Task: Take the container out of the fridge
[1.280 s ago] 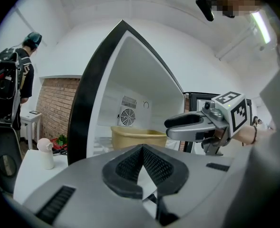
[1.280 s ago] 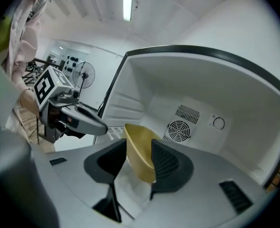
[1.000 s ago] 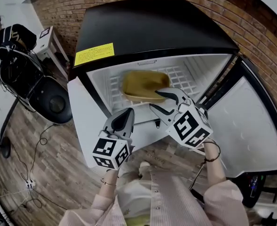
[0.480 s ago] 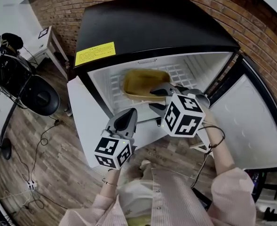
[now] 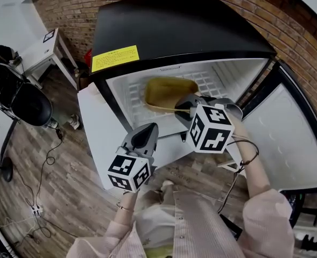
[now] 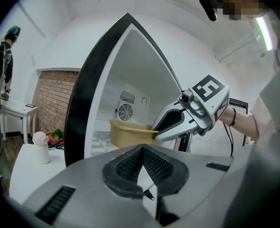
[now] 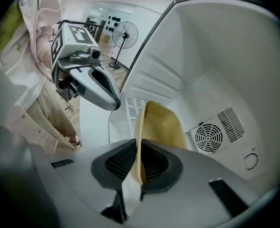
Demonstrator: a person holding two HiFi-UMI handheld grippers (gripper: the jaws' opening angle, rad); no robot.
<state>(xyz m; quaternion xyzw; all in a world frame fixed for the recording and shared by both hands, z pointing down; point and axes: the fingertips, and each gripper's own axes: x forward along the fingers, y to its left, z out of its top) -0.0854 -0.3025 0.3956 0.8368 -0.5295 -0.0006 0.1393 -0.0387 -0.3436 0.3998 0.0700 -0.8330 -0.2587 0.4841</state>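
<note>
**Right gripper clamped on container rim inside fridge**

Hidden or unclear: in the head view the right gripper [image 5: 182,107] covers the near rim of the container [image 5: 166,90]. No view shows whether the container holds anything. The door [image 5: 287,138] of the fridge [image 5: 180,31] is cut off at the frame's right edge. In the left gripper view the right gripper [image 6: 156,132] hides the container's [image 6: 128,133] right end.

Pose: the right gripper [image 7: 137,163] reaches into the open fridge, angled downward. Its jaws have just been closing, and the pads now pinch the container's [image 7: 161,122] thin near wall. The left gripper [image 5: 146,132] is held outside the fridge, just before its opening and roughly level. Its jaws [image 6: 140,163] are together with nothing between them.

Container: a shallow, open-topped tub, dull yellow. It sits on the white wire shelf [image 5: 131,98] inside the fridge, in front of the fan grille [image 7: 207,137] on the back wall.
</note>
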